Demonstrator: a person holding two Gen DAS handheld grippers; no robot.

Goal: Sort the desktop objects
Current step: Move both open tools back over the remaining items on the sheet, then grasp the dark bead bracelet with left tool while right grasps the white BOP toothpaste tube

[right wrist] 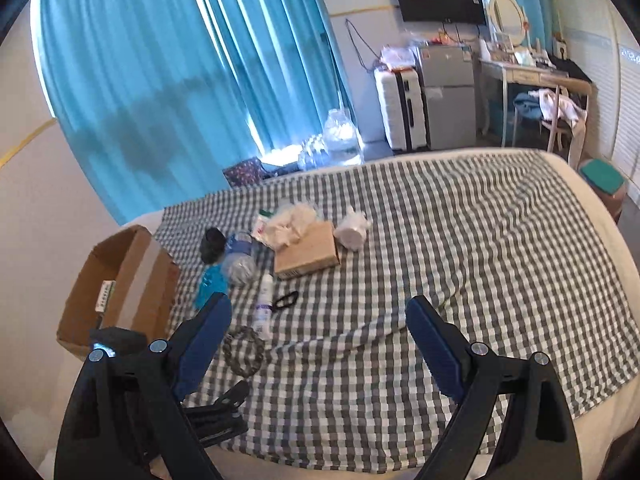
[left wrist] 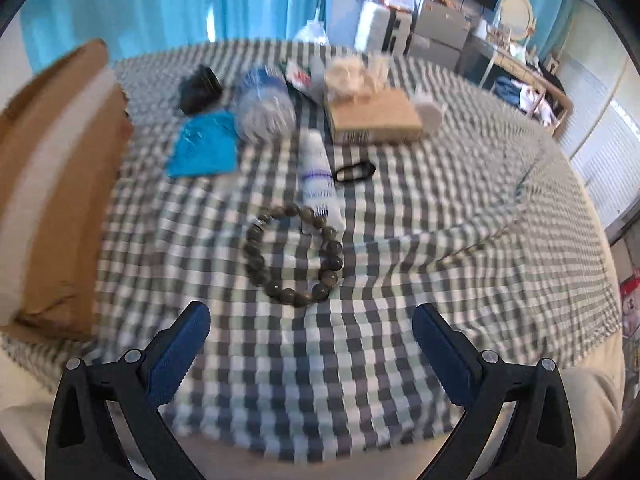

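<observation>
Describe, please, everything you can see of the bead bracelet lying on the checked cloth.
The bead bracelet is a closed ring of round, glossy grey-brown beads that look like polished stone. It lies flat on the checked cloth, nearest of the items to the open left tool, which is clear of it. The end of the white tube lies at its far rim, seemingly touching. Nothing grips it.

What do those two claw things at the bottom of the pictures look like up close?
The left gripper and right gripper look alike: two angular black plastic arms with triangular cut-outs, each joined by round silver bolts. The fingers are faced with long blue pads with a fine ribbed texture. No cables, markings or sleeves show.
</observation>
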